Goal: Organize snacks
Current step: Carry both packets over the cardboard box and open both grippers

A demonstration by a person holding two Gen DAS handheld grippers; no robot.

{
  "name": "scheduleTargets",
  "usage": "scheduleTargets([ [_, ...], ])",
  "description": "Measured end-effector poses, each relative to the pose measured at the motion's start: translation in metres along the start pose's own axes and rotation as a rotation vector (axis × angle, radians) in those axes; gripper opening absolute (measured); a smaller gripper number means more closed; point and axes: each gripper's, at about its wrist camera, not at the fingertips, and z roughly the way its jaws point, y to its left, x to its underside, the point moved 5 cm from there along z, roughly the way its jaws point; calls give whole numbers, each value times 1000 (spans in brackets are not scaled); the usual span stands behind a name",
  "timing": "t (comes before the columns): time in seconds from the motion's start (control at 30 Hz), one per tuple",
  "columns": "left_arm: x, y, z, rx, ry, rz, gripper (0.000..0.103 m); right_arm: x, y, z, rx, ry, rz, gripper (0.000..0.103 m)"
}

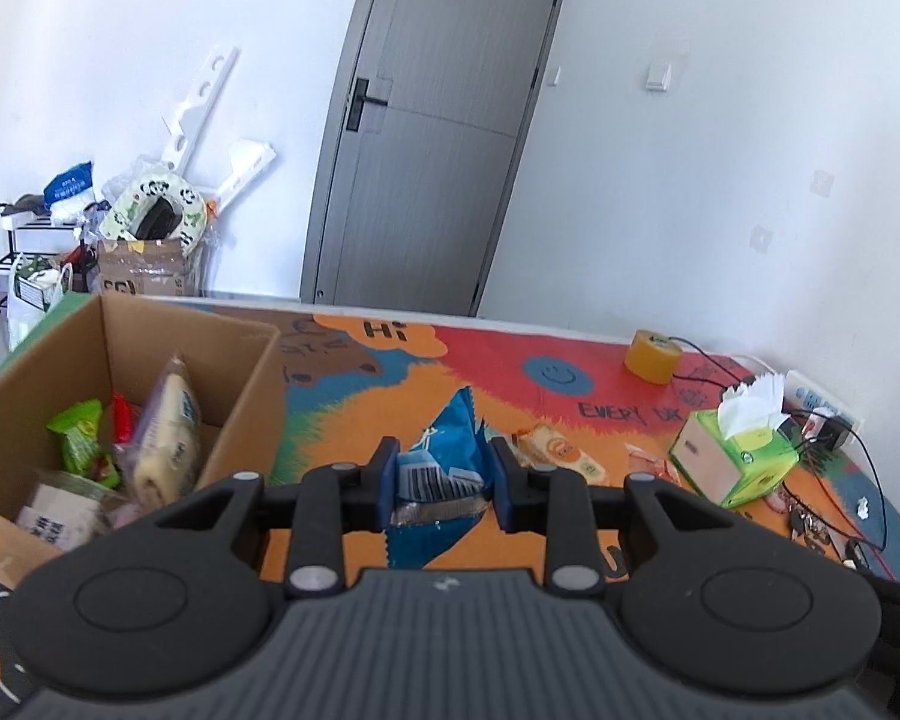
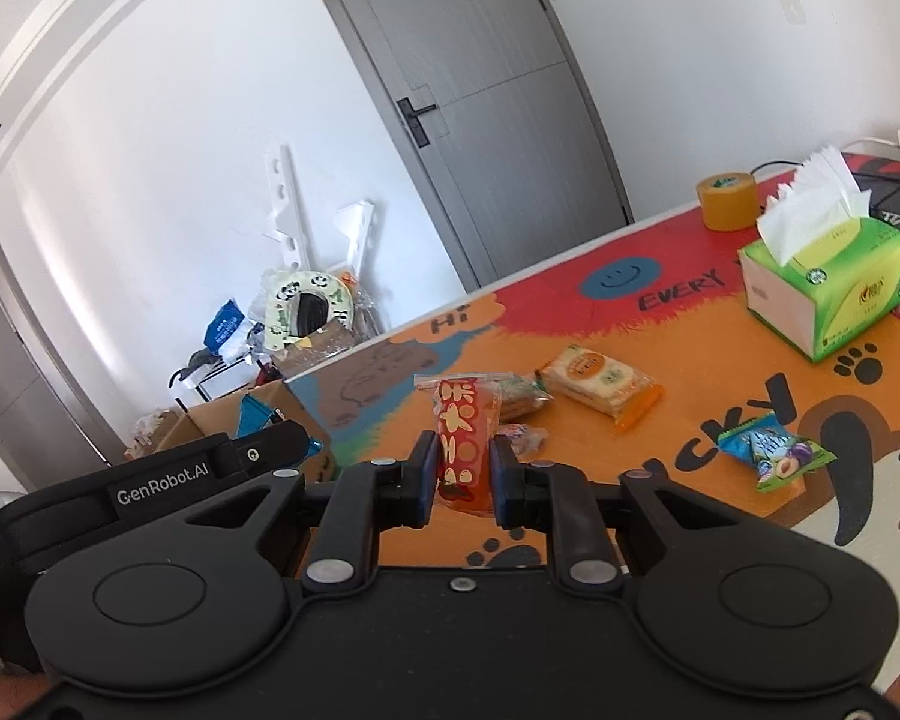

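Grey door (image 1: 432, 138) at twelve o'clock in a white wall, green tissue box (image 2: 828, 294) at two o'clock on a bright printed table mat (image 2: 690, 360), yellow tape roll (image 2: 727, 201) just behind it, black cables (image 1: 858, 450) at three o'clock, cluttered shelf (image 1: 24, 228) at ten o'clock.

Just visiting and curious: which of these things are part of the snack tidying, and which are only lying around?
Part of the job: blue snack packet, red snack packet, cardboard box, orange cracker pack, blue-green candy.

Lying about: tissue box, tape roll, cables.
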Motion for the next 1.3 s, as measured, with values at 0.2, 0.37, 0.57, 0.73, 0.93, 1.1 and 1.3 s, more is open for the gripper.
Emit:
scheduleTargets([
  [0.2,-8,13,-16,-13,-27,-10,30,0,20,-5,-25,-4,-26,20],
  [0.37,-11,30,-25,-31,-42,-26,30,2,35,-2,-41,1,-33,19],
  [0.57,-16,54,-31,-52,-54,-56,30,4,56,4,-61,4,-58,20],
  [0.73,-18,74,-33,-67,-58,-76,30,6,73,13,-78,14,-75,19],
  [0.93,-22,98,-31,-88,-56,-103,30,6,90,26,-88,20,-87,19],
  [1.1,-26,120,-27,-117,-53,-129,30,7,102,39,-101,37,-98,19],
  [1.3,-31,143,-18,-146,-41,-153,30,8,121,57,-129,58,-112,19],
])
